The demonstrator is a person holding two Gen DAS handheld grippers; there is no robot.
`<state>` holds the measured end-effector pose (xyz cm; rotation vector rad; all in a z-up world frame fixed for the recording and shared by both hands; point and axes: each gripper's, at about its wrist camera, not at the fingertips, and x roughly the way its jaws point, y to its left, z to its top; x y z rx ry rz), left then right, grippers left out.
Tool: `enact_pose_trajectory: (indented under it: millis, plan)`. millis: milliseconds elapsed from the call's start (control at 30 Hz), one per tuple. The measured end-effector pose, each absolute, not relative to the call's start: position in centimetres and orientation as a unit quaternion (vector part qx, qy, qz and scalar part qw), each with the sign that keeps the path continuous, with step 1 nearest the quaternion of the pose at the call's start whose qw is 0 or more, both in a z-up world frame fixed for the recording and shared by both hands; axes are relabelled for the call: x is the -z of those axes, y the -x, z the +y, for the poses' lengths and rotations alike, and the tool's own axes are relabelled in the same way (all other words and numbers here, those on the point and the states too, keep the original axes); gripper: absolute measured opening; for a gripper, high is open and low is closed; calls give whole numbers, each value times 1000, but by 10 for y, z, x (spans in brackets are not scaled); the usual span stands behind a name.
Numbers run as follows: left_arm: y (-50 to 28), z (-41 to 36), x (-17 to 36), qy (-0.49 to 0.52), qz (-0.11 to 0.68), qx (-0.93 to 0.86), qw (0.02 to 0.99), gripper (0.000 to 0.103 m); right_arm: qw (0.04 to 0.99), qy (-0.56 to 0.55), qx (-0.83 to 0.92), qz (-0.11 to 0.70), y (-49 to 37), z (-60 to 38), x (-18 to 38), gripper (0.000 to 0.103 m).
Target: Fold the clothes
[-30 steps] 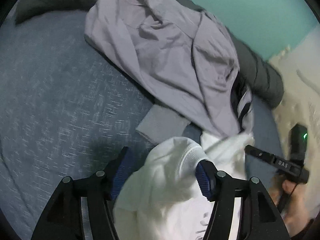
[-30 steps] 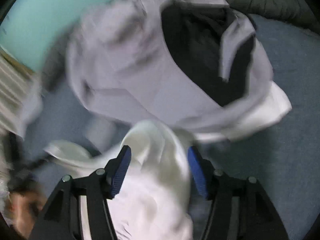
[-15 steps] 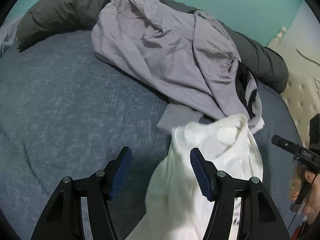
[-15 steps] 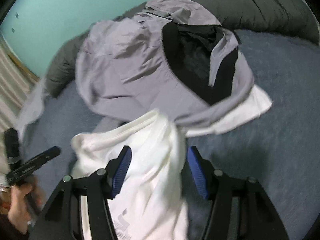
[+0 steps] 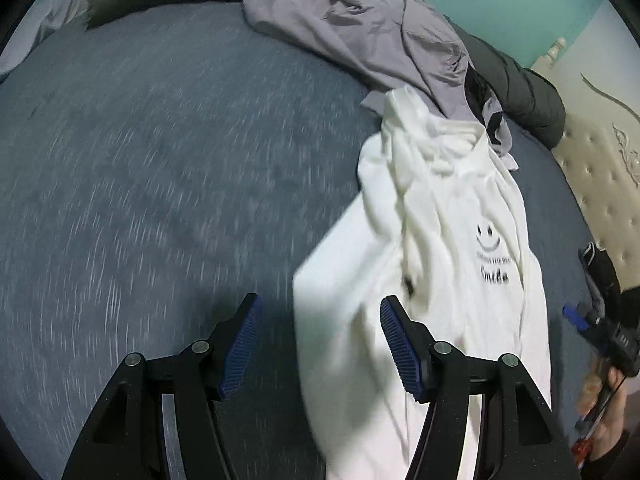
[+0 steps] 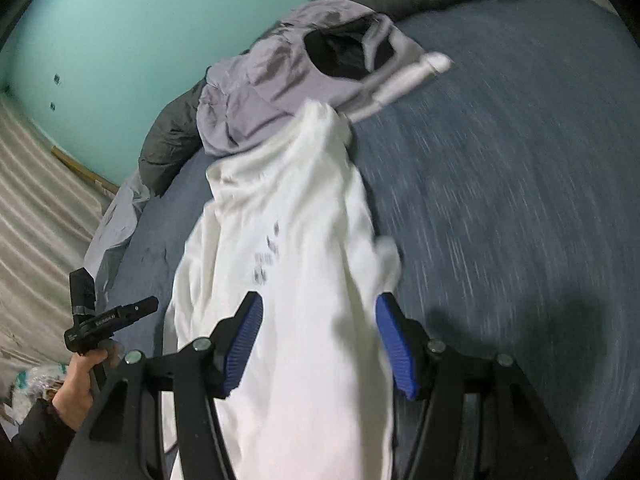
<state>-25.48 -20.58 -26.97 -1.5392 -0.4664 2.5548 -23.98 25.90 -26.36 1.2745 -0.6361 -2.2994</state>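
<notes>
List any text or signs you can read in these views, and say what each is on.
White shirt, left wrist view: a smiley-face sign above a small, unreadable line.
Same shirt, below that: a bolder word, perhaps "Smile", too blurred to confirm.
White shirt, right wrist view: the print is smeared and unreadable.
Other hand-held gripper's black body: white lettering, too small to read.

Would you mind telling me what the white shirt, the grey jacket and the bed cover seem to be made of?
White shirt: likely soft cotton knit, matte, falling in limp rounded folds, with a black printed smiley.
Grey jacket: probably thin synthetic weave, faintly shiny, with sharp creases and a dark lining.
Bed cover: seemingly a blue woven fabric, matte, flecked with pale threads; motion blur leaves the weave unclear.
</notes>
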Motion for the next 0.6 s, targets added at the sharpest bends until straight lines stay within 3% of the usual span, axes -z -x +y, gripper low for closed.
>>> enact_pose_trajectory:
  millis: [300, 600]
  plan:
    - [215, -206, 288, 531, -175, -828, 46, 65, 239, -426, 832, -263, 189, 264, 276, 60]
    - [208, -202, 300, 537, -170, -825, 29, 65, 256, -418, 831, -262, 202, 256, 279, 60]
